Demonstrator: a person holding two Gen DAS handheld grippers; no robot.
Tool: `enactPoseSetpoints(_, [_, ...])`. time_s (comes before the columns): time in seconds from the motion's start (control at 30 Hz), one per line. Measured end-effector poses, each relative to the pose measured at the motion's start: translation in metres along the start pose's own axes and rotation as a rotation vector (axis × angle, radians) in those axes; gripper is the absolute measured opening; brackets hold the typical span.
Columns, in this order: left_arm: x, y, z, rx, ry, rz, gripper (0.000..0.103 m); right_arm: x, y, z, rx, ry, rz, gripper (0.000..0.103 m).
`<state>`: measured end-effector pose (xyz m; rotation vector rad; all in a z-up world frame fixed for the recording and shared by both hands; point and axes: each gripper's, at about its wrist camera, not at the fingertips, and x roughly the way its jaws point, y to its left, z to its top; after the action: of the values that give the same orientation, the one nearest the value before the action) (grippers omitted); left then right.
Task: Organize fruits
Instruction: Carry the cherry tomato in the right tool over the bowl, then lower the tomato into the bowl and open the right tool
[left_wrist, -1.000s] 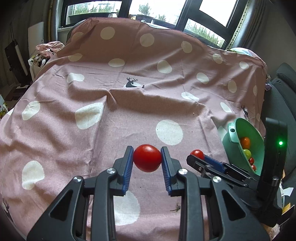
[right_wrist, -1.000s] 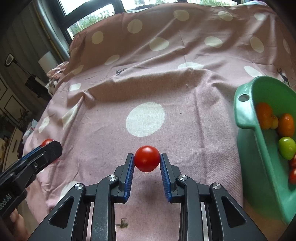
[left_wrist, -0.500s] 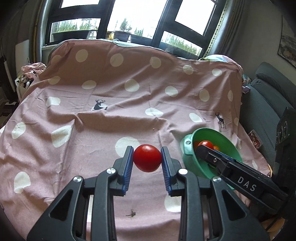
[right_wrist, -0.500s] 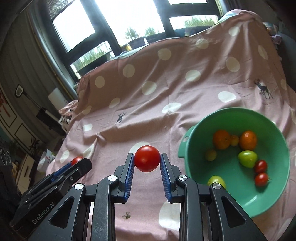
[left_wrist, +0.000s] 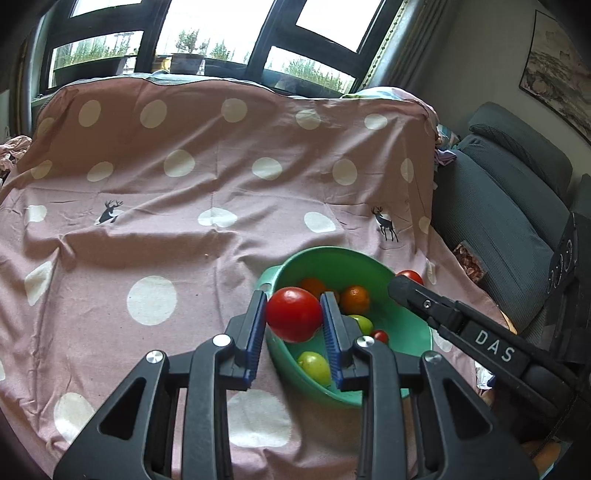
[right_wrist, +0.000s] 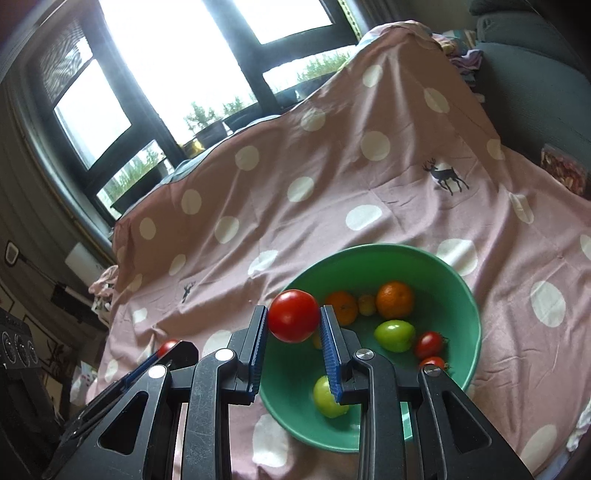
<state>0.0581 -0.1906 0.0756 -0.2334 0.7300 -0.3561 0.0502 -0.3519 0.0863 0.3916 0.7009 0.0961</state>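
Left tool (left_wrist: 294, 320), right tool (right_wrist: 293, 322) each clamp glossy round red tomato.

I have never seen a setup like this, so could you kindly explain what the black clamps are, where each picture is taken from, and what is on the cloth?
No robot arm is here: a person holds a hand-held two-finger gripper in each hand, and a fisheye camera on each looks along its fingers. The left camera shows the left gripper shut on a red tomato; the right gripper reaches in from the right. The right camera shows that right gripper shut on its own red tomato, with the left gripper at lower left. A pink dotted cloth covers the surface. On it stands a green bowl holding orange, green and small red fruits. Both tomatoes are in front of the bowl in these views.
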Motion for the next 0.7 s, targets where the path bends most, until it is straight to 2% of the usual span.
enactPoseSetpoints(0.2, [0.027, -0.019, -0.006, 0.032, 0.062, -0.019, 0.03, 0.003, -0.03, 0.006, 0.074, 0.008, -0.056, 0.03])
enactPoseSetpoints(0.53, [0.066, -0.038, -0.017, 0.058, 0.162, -0.032, 0.03, 0.016, -0.059, 0.006, 0.128, 0.067, -0.096, 0.03])
enactPoseSetpoints(0.7, [0.08, -0.044, -0.024, 0.075, 0.199, -0.025, 0.03, 0.026, -0.07, 0.005, 0.158, 0.107, -0.088, 0.03])
